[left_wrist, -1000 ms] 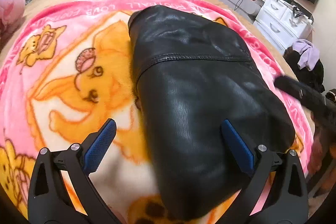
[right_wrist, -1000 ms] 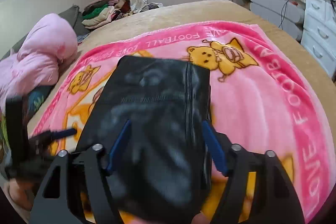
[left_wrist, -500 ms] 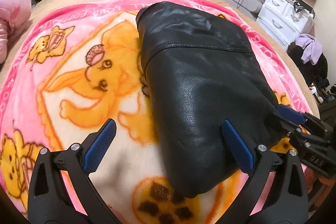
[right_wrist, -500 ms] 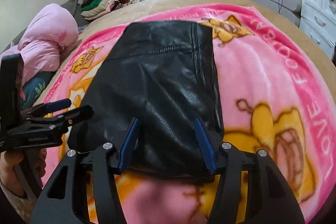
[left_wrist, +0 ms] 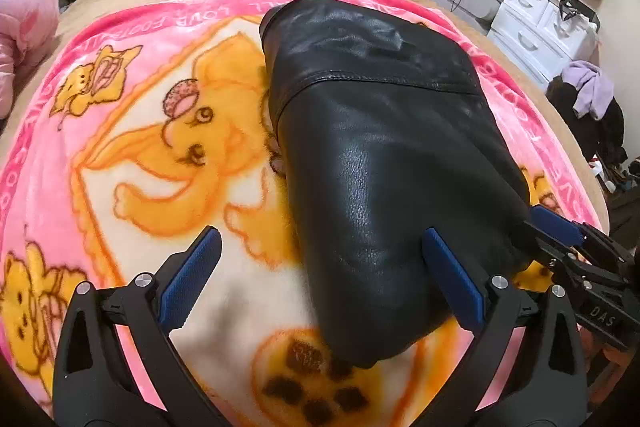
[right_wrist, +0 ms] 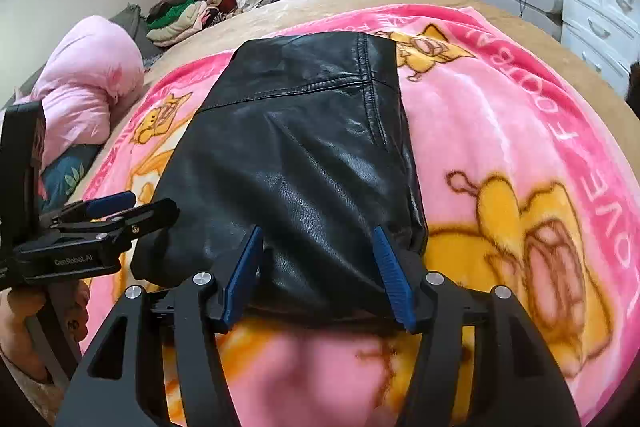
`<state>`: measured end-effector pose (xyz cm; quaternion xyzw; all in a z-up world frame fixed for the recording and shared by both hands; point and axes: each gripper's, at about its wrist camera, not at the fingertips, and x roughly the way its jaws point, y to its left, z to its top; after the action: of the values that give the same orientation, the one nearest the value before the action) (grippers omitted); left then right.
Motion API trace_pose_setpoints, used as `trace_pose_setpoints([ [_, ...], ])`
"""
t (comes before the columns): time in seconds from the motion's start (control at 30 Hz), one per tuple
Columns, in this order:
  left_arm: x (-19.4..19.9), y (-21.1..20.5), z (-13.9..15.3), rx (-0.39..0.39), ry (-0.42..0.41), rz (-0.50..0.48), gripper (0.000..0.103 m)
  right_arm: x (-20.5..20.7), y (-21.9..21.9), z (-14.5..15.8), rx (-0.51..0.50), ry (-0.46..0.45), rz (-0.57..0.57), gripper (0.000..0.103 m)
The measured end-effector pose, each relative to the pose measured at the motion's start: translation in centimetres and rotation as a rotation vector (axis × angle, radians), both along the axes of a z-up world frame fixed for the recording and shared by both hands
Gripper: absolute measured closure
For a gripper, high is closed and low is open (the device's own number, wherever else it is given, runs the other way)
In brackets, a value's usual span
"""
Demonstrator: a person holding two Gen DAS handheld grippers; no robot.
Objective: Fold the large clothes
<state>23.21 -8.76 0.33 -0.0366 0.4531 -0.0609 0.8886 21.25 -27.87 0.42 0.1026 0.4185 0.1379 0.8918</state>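
black leather jacket [right_wrist: 304,163] nearer, right tool [right_wrist: 316,275] narrower

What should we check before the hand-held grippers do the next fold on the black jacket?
1. Black jacket lies wholly on the pink blanket: ok.
2. Left hand-held gripper is open, with the jacket's near end partly between its fingers: ok.
3. Right hand-held gripper is clamped for a lift: not ok. Its jaws have just been opening; the jacket's near edge sits between them, unpinched.
4. Bare blanket is free to the right of the jacket: ok.
5. The layers underneath are tidy: cannot tell.
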Motion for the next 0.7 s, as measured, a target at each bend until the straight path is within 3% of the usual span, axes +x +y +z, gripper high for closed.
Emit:
trace_pose_setpoints([
  [0.27,-1.0,0.0,0.5,0.007,0.003,0.007,0.008,-1.4,-0.3,1.1,0.009,-0.009,-0.016,0.035],
  [0.47,-2.3,0.1,1.4,0.006,-0.001,0.007,0.009,-2.9,-0.5,2.0,0.015,-0.025,-0.038,0.018],
  [0.7,-4.8,-0.1,2.5,0.006,-0.032,0.017,0.008,-5.4,-1.3,3.1,0.026,-0.051,-0.068,0.007],
])
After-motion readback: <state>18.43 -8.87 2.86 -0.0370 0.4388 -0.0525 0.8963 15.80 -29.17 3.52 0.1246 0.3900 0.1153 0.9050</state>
